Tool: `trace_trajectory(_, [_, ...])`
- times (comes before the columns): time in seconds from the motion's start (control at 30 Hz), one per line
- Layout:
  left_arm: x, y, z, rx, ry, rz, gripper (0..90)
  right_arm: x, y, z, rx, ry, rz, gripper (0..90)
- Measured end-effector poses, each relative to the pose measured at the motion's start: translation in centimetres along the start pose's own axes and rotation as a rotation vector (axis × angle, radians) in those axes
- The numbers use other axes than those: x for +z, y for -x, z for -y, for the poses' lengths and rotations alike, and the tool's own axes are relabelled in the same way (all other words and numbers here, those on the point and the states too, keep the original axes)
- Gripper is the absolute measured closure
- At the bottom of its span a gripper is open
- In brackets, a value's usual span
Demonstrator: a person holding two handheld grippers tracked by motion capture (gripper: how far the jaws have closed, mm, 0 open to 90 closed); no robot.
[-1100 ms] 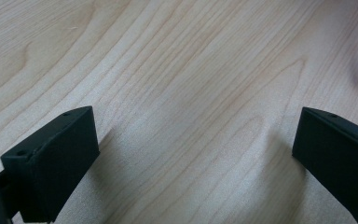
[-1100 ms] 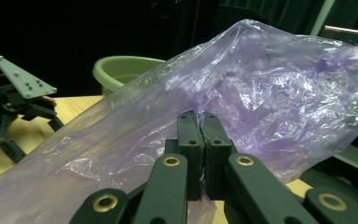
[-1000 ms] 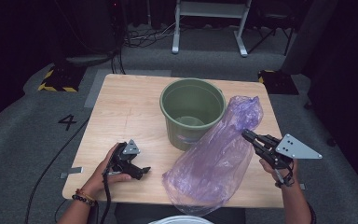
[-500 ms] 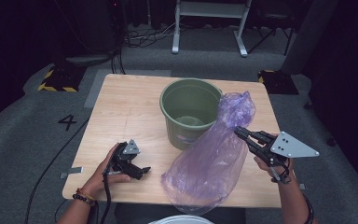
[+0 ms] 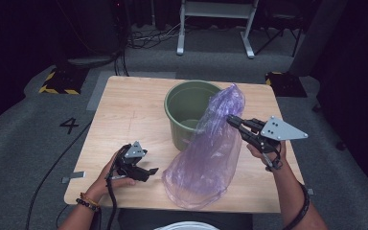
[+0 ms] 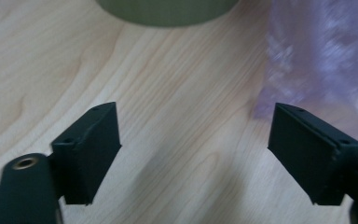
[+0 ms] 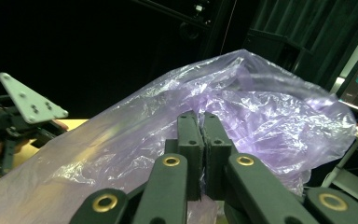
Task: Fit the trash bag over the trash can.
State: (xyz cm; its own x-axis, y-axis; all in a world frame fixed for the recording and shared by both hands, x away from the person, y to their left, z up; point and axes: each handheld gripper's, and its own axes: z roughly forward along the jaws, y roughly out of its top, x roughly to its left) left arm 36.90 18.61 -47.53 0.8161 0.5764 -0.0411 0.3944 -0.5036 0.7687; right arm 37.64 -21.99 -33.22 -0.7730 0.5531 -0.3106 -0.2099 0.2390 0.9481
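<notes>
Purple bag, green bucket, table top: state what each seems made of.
Purple bag: thin plastic film, translucent and glossy; it crinkles, catches glints and lets the table show through. Green bucket: probably moulded plastic, matte olive, with a smooth even wall and a rolled rim. Table top: pale wood or a wood-look laminate, satin; grain lines run across it, but the pictures cannot settle which.

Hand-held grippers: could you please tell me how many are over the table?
2. The left hand-held gripper sits low near the table's front edge; the right hand-held gripper is raised, pinching the purple bag beside the green bucket.
</notes>
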Motion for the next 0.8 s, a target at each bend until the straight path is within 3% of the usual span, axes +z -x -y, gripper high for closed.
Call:
trace_trajectory(0.1, [-0.7, 0.7, -1.1, 0.001, 0.055, 0.021, 15.8, 0.8, 0.4, -0.1, 0.002, -0.011, 0.002, 88.6])
trace_trajectory(0.27, [-1.0, 2.1, -3.2, 0.002, 0.102, 0.042, 15.7, 2.3, 1.0, -0.2, 0.009, -0.038, 0.004, 88.6])
trace_trajectory(0.4, [-0.9, 3.8, -5.3, 0.029, 0.142, 0.078, 15.9, 3.4, 1.2, -0.1, 0.014, -0.052, -0.004, 88.5])
trace_trajectory(0.57, [-0.2, 7.2, -7.3, 0.141, 0.176, 0.058, 15.8, 4.6, 1.2, 0.2, 0.017, -0.079, -0.002, 88.6])
trace_trajectory(0.7, [1.0, 8.4, -8.4, 0.145, 0.17, 0.062, 15.5, 5.4, 1.0, 0.6, 0.011, -0.108, -0.014, 88.6])
trace_trajectory(0.8, [2.2, 8.4, -9.1, 0.139, 0.148, 0.004, 15.8, 5.9, 1.1, 0.8, 0.019, -0.132, -0.026, 88.5])
